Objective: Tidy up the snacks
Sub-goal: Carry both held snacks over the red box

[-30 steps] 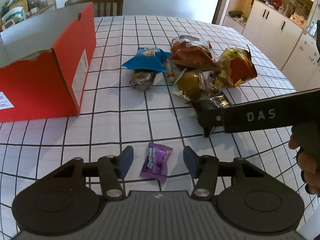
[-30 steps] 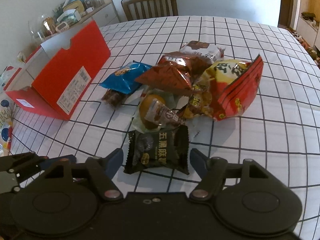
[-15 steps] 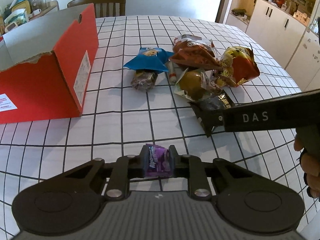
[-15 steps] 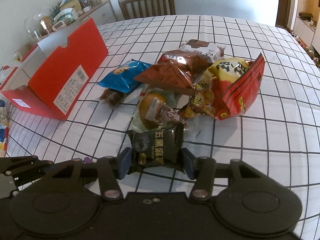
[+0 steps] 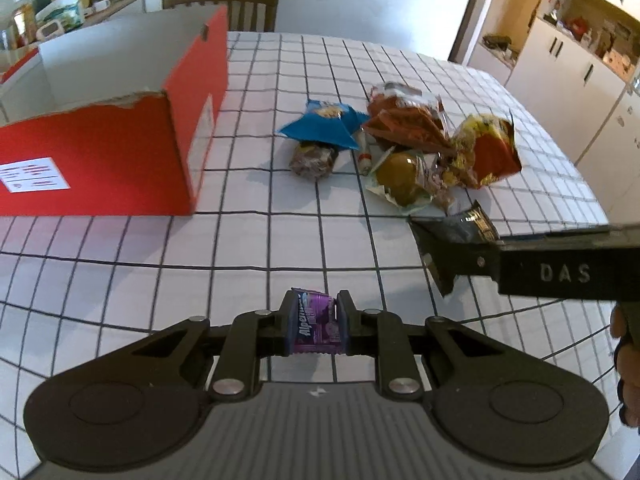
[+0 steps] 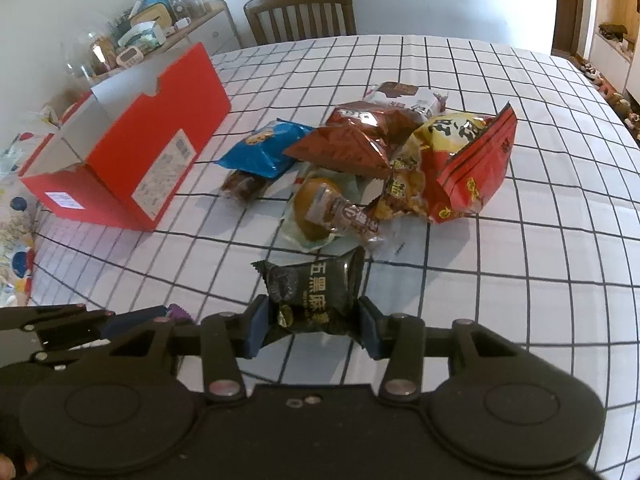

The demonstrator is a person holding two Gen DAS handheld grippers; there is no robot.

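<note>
My left gripper [image 5: 317, 322] is shut on a small purple candy packet [image 5: 316, 324], held above the checked tablecloth. My right gripper [image 6: 312, 318] is shut on a black snack packet [image 6: 316, 294], also lifted; it shows in the left wrist view [image 5: 460, 236]. An open red cardboard box [image 5: 120, 152] stands to the left, also in the right wrist view [image 6: 140, 160]. A pile of snacks lies ahead: a blue packet [image 6: 266, 148], a brown bag [image 6: 352, 140], a red-yellow bag [image 6: 460, 160], a round bun in clear wrap [image 6: 320, 208].
The table has a white cloth with a black grid [image 6: 520, 280]. A wooden chair [image 6: 300, 12] stands at the far edge. A sideboard with clutter [image 6: 152, 36] is behind the box. White cabinets [image 5: 580, 72] are to the right.
Both grippers closed on their packets, the left on the purple candy, the right on the black packet, and have lifted them off the cloth. The left gripper has moved nearer the box.
</note>
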